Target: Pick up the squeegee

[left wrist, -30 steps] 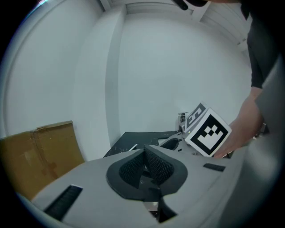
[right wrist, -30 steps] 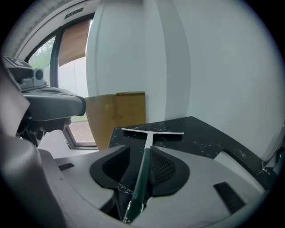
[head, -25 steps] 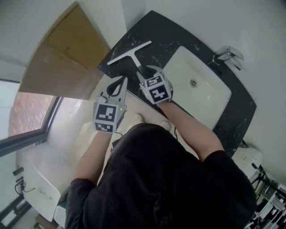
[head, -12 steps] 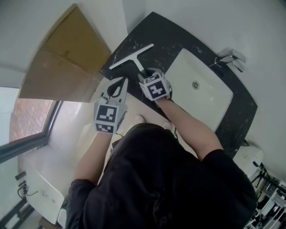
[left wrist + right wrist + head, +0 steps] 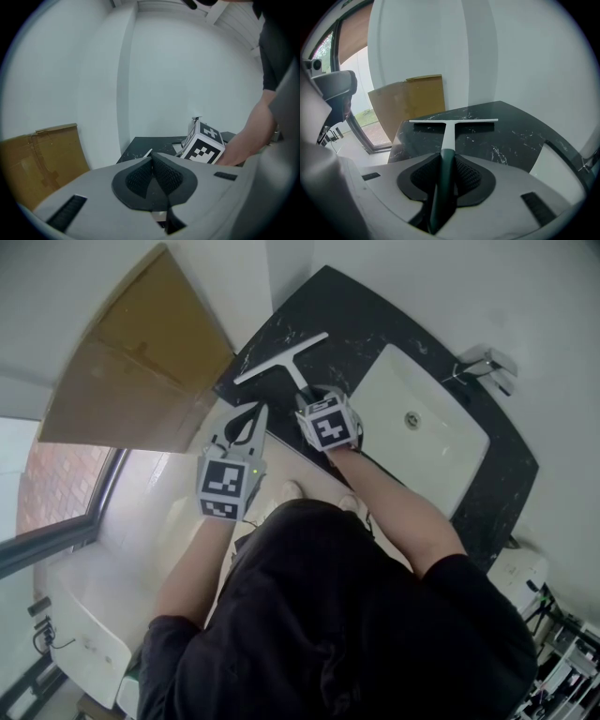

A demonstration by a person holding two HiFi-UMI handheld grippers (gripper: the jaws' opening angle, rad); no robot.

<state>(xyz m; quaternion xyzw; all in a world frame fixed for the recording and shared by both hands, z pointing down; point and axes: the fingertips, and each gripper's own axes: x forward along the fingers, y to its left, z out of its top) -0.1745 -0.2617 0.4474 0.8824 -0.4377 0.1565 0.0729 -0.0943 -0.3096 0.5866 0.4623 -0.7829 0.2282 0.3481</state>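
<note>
The squeegee (image 5: 281, 357) lies flat on the black marble counter (image 5: 361, 320), its white blade toward the wall and its dark handle pointing back at me. In the right gripper view the squeegee (image 5: 449, 127) runs straight ahead with the handle between the pads. My right gripper (image 5: 314, 397) is tilted down over that handle, its jaws closing, both pads against the handle's sides. My left gripper (image 5: 259, 411) hovers just left of the counter's edge, shut with nothing in it; its pads meet at the tip of the left gripper (image 5: 152, 158).
A white sink basin (image 5: 427, 432) with a chrome faucet (image 5: 485, 360) is sunk in the counter to the right. Brown cardboard (image 5: 141, 352) leans against the wall on the left. A window (image 5: 56, 488) sits at far left, above white fixtures.
The right gripper has come down over the squeegee handle and its jaws have narrowed around it. The left gripper has barely shifted.
</note>
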